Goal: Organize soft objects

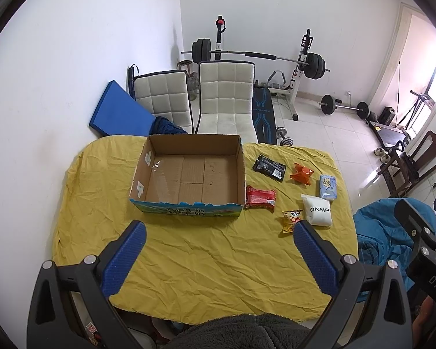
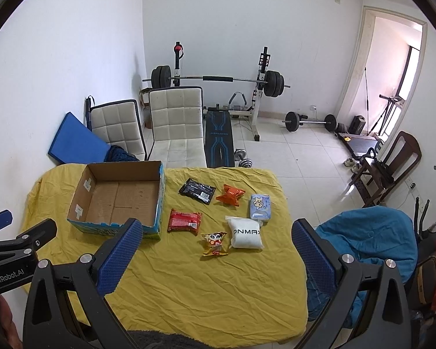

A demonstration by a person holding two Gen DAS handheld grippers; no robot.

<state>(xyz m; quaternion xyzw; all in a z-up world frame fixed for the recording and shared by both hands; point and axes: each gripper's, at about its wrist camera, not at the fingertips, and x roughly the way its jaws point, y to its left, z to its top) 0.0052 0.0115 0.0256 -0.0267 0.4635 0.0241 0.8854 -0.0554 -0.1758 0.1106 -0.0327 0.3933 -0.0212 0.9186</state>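
Covering the table is a crumpled yellow cloth (image 1: 189, 261), creased all over, and on its far left part stands an open cardboard box (image 1: 189, 171), shallow and rectangular, with plain brown corrugated walls, a bare floor and a torn blue printed front. Six soft packets lie to the right of it. A glossy red packet (image 1: 260, 197) rests just beside the box's right wall, its long axis running left to right. Farther back, a flat black pouch (image 1: 269, 167) lies on a diagonal, its long axis slanting toward the near right. Next to it sits a puffy, crinkled orange snack bag (image 1: 302, 173), and beyond that a pale blue tissue pack (image 1: 328, 186), its long axis running away from the cameras. Nearer, a pillowy white pack (image 1: 318, 210) with dark letters lies beside a small yellow cartoon snack bag (image 1: 290, 220). All six are apart from the grippers, and nothing lies between them and the box. Hovering over the near part of the cloth, the left gripper (image 1: 219, 231) has its blue, dimpled pads spread wide, gripping nothing; the right gripper (image 2: 218, 228) is likewise spread wide with nothing between its pads. Behind the table stand two white quilted chairs (image 1: 223, 96), a blue mat (image 1: 120, 110) leaning on the wall, and a barbell rack (image 1: 258, 56).
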